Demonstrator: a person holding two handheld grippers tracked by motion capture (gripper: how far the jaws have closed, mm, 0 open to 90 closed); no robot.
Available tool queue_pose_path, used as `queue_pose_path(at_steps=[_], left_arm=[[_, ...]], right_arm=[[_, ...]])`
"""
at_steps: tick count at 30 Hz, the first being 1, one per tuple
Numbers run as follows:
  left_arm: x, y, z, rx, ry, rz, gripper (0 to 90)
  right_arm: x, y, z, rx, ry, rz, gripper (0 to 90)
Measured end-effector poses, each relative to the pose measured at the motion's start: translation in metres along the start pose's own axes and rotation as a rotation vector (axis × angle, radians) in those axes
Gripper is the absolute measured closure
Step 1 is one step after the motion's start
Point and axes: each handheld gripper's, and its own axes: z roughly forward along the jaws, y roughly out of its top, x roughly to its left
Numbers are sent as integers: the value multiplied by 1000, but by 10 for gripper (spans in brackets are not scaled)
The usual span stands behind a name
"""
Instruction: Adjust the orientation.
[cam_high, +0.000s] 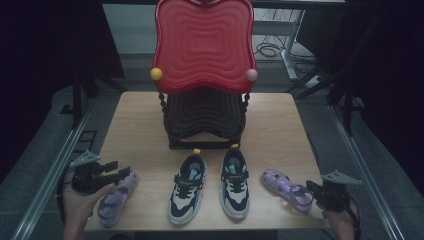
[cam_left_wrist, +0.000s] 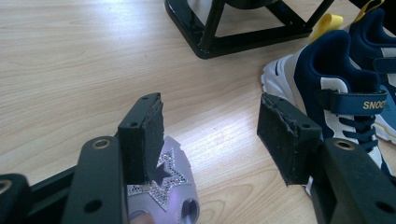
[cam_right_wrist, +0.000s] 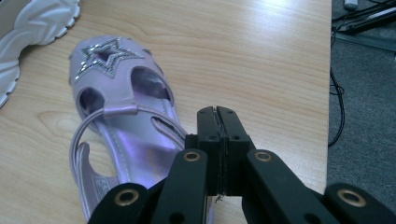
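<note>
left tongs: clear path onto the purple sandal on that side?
Probably yes. The left tongs are open, with the left purple sandal right under one jaw, and only bare table lies around its toe. The sneaker sits off to the side.

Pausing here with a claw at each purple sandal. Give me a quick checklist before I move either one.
1. Left claw open: ok, jaws stand wide apart.
2. Left claw lined up on the left purple sandal: not ok, the sandal's toe lies under one jaw, not in the gap.
3. Right claw open: not ok, jaws are pressed together with nothing between them.
4. Right purple sandal free of grip: ok, it lies flat on the table beside the closed jaws.
5. Sneakers out of the way: ok, both stand together mid-table between the sandals.
6. Red shoe rack has room: cannot tell.
</note>
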Motion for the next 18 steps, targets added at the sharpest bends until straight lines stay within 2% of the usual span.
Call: queue_pose_path(at_steps=[12, 16, 18], left_arm=[[-3, 1, 0, 5, 2, 11, 411], [-4, 1, -1, 13, 7, 17, 411], [-5, 0, -4, 12, 8, 16, 412]], right_arm=[[1, -3, -6, -5, 3, -3, 887], [0, -2, -10, -37, -9, 4, 874], [-1, -1, -13, -57, 2, 14, 874]])
